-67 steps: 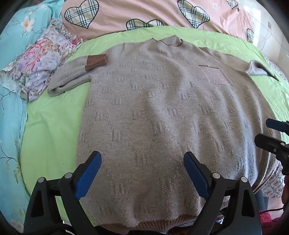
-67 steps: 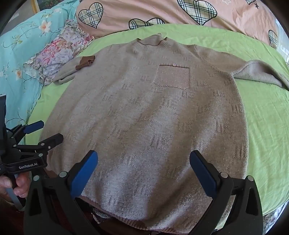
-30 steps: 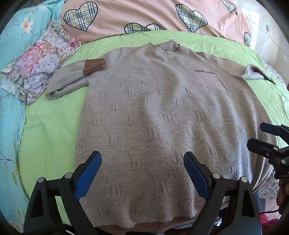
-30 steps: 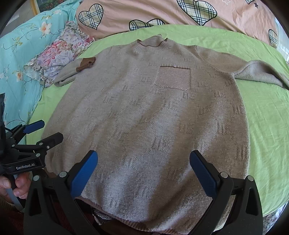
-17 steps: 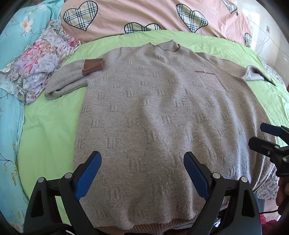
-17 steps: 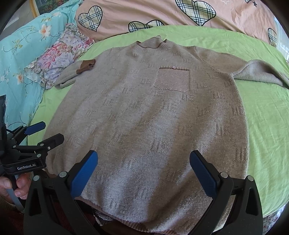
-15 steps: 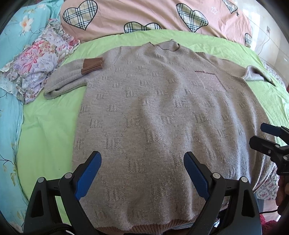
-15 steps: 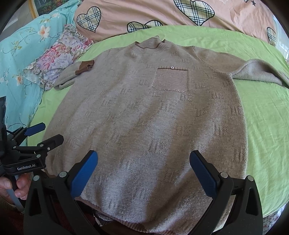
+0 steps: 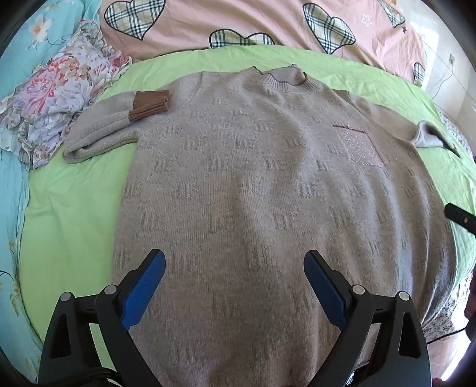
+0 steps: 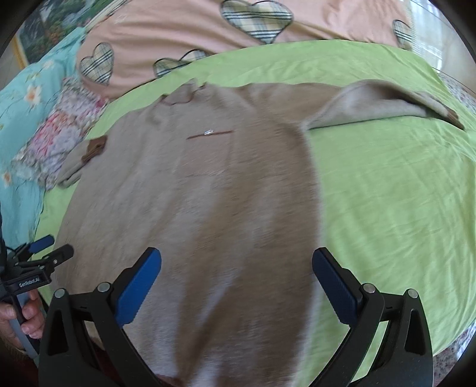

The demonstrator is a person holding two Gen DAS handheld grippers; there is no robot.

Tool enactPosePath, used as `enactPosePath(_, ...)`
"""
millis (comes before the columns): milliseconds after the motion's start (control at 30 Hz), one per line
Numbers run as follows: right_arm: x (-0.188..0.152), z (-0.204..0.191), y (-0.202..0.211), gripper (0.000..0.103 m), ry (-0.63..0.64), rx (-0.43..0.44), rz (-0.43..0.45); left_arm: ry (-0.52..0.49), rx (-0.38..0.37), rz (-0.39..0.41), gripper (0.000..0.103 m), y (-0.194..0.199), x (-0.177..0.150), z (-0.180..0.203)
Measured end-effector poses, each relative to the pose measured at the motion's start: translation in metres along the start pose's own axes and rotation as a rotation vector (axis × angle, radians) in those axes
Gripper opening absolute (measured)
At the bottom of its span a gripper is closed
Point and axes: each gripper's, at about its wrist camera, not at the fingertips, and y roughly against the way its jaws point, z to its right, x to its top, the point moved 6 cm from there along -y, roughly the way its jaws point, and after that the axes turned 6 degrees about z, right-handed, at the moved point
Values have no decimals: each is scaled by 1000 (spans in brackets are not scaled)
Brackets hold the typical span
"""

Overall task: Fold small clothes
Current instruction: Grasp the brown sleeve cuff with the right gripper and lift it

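Note:
A beige knit sweater (image 9: 261, 190) lies flat, front up, on a green sheet (image 9: 71, 214); it also shows in the right wrist view (image 10: 208, 202), blurred. Its left sleeve (image 9: 113, 125) is folded back, with a brown cuff (image 9: 148, 104). Its right sleeve (image 10: 377, 104) stretches out to the right. My left gripper (image 9: 235, 282) is open and empty above the hem. My right gripper (image 10: 238, 282) is open and empty above the sweater's lower right part. The left gripper also shows in the right wrist view (image 10: 44, 253), at the left.
A pink quilt with plaid hearts (image 9: 238, 26) lies behind the sweater. A floral cloth (image 9: 50, 98) and a turquoise sheet (image 9: 12, 184) lie at the left. The green sheet (image 10: 401, 208) spreads right of the sweater.
My right gripper has swung right and forward, so the right sleeve and green sheet fill more of its view, which is now blurred. The left gripper has barely moved. The sweater lies as before.

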Motion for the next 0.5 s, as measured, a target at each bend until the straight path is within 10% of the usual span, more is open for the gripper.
enactPosePath(500,61,162,-3,101,-309,-166,73,1,17,-22,95,-38,43,14)
